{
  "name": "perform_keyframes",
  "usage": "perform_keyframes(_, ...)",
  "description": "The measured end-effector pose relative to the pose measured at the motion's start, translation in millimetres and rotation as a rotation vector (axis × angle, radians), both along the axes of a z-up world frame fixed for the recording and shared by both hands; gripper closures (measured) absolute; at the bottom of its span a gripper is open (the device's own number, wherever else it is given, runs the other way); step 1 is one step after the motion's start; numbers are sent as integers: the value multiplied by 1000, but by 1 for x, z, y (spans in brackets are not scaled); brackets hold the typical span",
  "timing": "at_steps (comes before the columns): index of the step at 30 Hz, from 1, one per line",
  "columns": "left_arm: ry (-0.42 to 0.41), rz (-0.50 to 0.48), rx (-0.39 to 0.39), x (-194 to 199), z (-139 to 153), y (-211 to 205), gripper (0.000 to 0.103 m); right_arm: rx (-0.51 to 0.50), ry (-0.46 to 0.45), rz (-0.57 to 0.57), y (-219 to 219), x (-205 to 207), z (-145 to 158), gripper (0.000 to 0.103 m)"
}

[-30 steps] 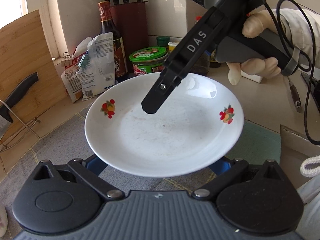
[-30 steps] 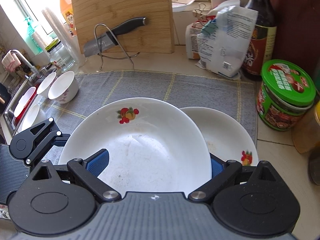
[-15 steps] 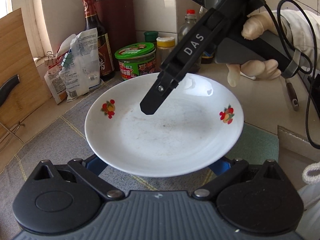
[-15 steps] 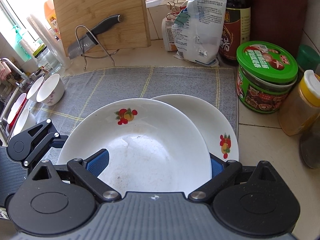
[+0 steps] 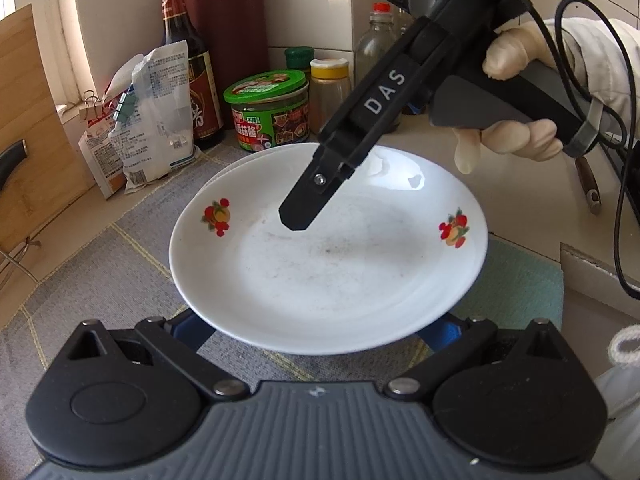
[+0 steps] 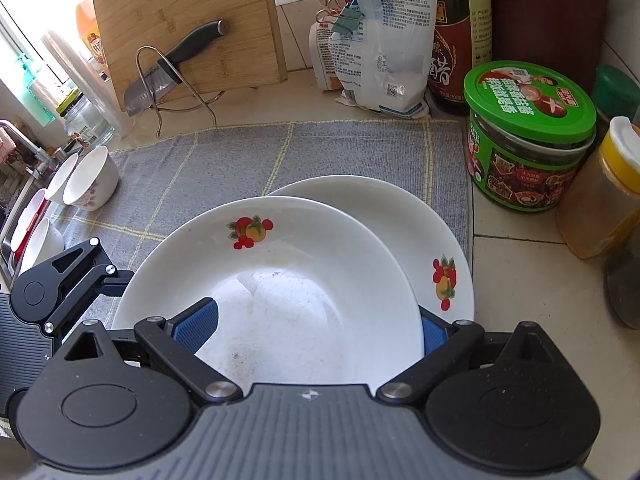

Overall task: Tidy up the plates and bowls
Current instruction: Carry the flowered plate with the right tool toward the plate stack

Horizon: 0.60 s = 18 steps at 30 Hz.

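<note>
A white plate with fruit prints (image 5: 320, 272) (image 6: 288, 304) is held just above a second matching plate (image 6: 400, 224) on the grey mat (image 6: 240, 160); the lower plate's rim shows in the left wrist view (image 5: 240, 162). Both grippers hold the upper plate by opposite rims. My left gripper (image 5: 316, 328) has its blue pads under the near rim. My right gripper (image 6: 316, 328) grips the other rim, one blue pad (image 6: 198, 322) inside the plate; it also shows in the left wrist view (image 5: 304, 208). Small white bowls (image 6: 90, 178) stand at the mat's left.
A green-lidded jar (image 6: 524, 136), a yellow-capped spice jar (image 6: 600, 192), a soy sauce bottle (image 6: 460, 32) and clipped bags (image 6: 380, 40) crowd the back right. A cutting board (image 6: 188, 24) with a knife (image 6: 176, 68) on a wire rack stands behind. A sink (image 6: 20, 216) lies left.
Both grippers have carried the plate towards the back right corner, and it now hangs over the second plate. The jars and bottle have come closer.
</note>
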State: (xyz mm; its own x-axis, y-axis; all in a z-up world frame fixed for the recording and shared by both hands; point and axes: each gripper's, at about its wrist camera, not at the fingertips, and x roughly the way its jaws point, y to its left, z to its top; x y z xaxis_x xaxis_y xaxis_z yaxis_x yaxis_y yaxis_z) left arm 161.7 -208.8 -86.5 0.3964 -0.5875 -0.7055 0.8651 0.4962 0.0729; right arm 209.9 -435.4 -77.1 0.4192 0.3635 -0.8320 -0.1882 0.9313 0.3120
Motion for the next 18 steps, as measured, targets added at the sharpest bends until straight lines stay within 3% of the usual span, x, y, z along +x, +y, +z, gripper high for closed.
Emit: perform_keyframes(18,17,3,14,7,-7,-5,1,3,17,0,-3,6,-5,2)
